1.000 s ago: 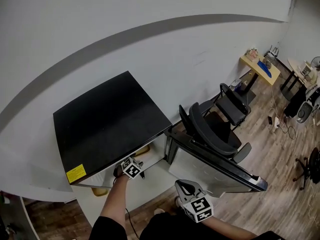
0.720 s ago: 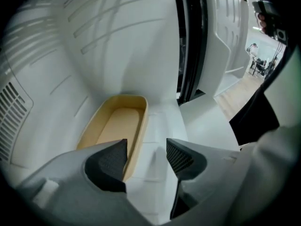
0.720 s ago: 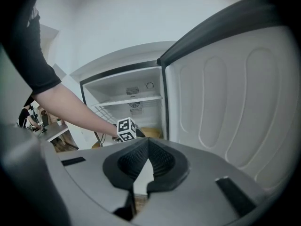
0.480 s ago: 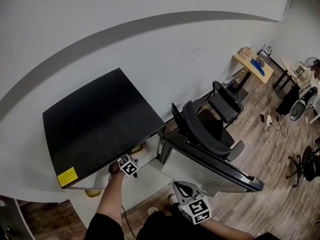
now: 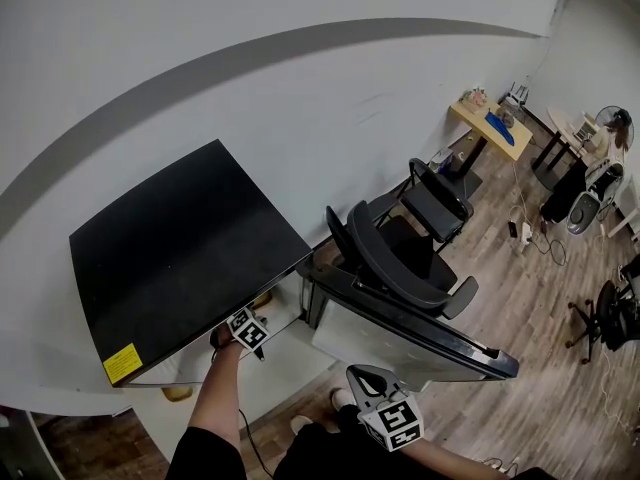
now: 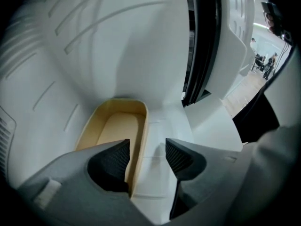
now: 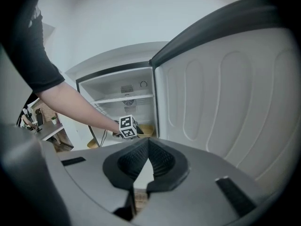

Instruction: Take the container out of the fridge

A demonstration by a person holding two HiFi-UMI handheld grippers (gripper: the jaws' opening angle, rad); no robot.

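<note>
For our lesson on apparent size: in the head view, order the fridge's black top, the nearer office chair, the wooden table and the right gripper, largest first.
1. the fridge's black top
2. the nearer office chair
3. the wooden table and the right gripper look about alike; the gripper is far nearer the camera, so no ranking.

A pale grey wall (image 5: pixel 300 118) with a darker curved band (image 5: pixel 400 28) rose over a wood-plank floor (image 5: pixel 540 368); two black office chairs (image 5: pixel 395 263) stood near it, a small yellow-topped table (image 5: pixel 490 128) farther along
</note>
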